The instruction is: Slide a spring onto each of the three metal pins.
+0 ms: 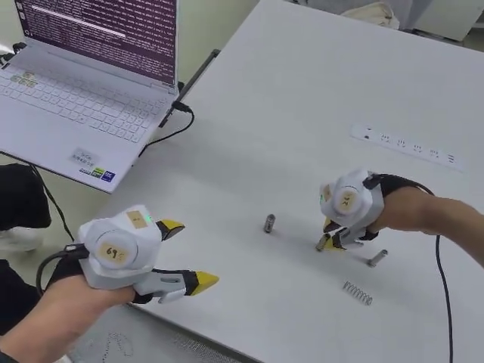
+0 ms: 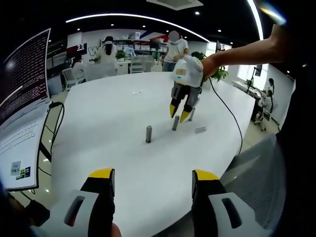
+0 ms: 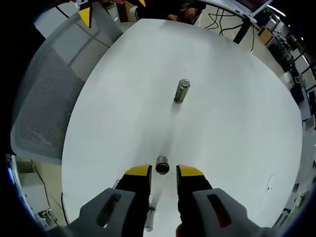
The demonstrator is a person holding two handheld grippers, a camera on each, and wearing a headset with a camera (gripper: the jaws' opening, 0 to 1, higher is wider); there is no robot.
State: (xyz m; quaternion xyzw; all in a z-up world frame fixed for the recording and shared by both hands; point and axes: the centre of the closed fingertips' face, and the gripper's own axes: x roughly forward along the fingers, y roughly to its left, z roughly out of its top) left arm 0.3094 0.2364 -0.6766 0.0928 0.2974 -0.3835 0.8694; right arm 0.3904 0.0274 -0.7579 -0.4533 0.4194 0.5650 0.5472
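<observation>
My right gripper (image 3: 164, 173) sits narrow-jawed around an upright pin (image 3: 162, 165), just clear of it; my left gripper (image 2: 153, 174) gapes empty. The spring (image 1: 357, 293) near the bench's (image 1: 302, 91) front edge looks light, squashy: I'd pinch it mid-coil.

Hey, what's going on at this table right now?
A person works two handheld grippers on a white table. The right gripper has its jaws open around an upright pin. A second pin stands nearby wearing a spring. A third pin and a loose spring lie beside it. The left gripper hovers open and empty.
</observation>
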